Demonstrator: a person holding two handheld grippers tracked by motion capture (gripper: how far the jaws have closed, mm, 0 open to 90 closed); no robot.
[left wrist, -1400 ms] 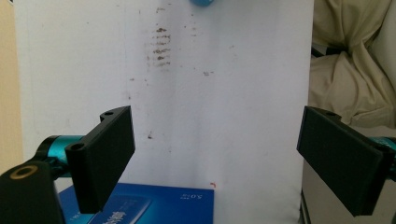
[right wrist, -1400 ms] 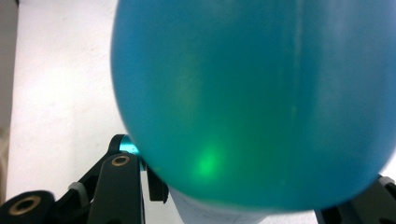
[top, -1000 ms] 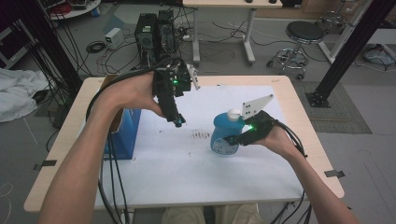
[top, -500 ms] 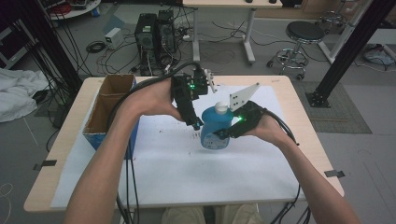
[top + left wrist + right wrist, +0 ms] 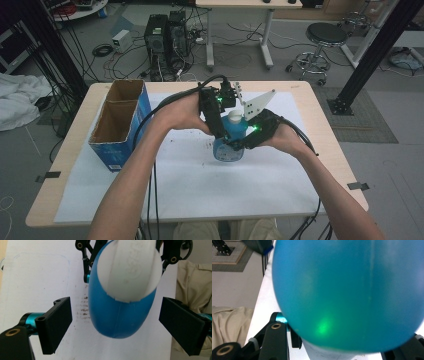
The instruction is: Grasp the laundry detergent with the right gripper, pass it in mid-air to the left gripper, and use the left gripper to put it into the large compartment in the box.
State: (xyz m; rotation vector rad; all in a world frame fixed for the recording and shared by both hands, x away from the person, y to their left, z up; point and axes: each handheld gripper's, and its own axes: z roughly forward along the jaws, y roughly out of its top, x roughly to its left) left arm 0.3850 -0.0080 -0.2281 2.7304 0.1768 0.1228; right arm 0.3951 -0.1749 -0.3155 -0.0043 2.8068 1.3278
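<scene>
A: Where was the bottle (image 5: pixel 229 145)?
B: Upright at the middle of the surface (image 5: pixel 325 165), on the white sheet (image 5: pixel 190 180), with the box (image 5: pixel 120 125) at its nine o'clock.
A: And the tools?
B: The right tool (image 5: pixel 239 145) pinched its blue body. The left tool (image 5: pixel 117 322) hung above its white cap (image 5: pixel 128 267), jaws spread, touching nothing.

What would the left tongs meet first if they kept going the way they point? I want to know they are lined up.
Probably the white cap of the blue bottle, which sits between the open left tongs; depth is uncertain.
</scene>
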